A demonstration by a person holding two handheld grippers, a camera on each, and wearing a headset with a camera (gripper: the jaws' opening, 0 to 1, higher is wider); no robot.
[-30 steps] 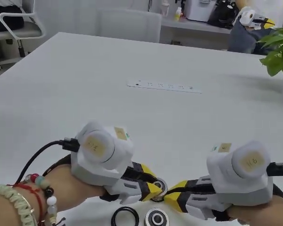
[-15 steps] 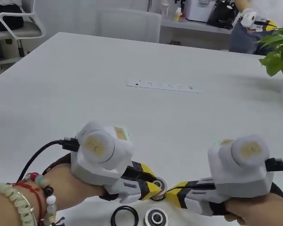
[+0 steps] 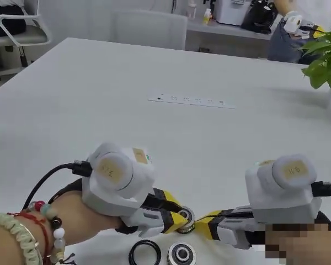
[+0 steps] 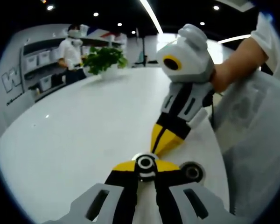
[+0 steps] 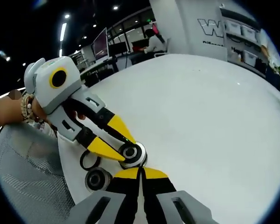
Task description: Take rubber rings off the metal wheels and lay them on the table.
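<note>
My left gripper [image 3: 180,218] is shut on a small metal wheel [image 3: 186,217] near the table's front edge; in the left gripper view the wheel [image 4: 145,164] sits between my yellow tips. My right gripper [image 3: 201,224] comes in from the right with its jaws shut, tips touching that wheel's rim [image 5: 132,153]. I cannot tell whether it pinches a rubber ring. A loose black rubber ring [image 3: 144,252] lies on the table below my left gripper, also visible as the ring [image 5: 87,161]. A second metal wheel [image 3: 182,254] lies flat beside it.
A white power strip [image 3: 190,101] lies mid-table on the broad white tabletop [image 3: 99,99]. A green plant [image 3: 325,61] stands at the far right edge. A chair [image 3: 22,30] and a counter with clutter are behind the table.
My right hand has rolled and drawn slightly back to the right, its tips staying at the wheel. The left gripper, the ring and the second wheel have stayed put.
</note>
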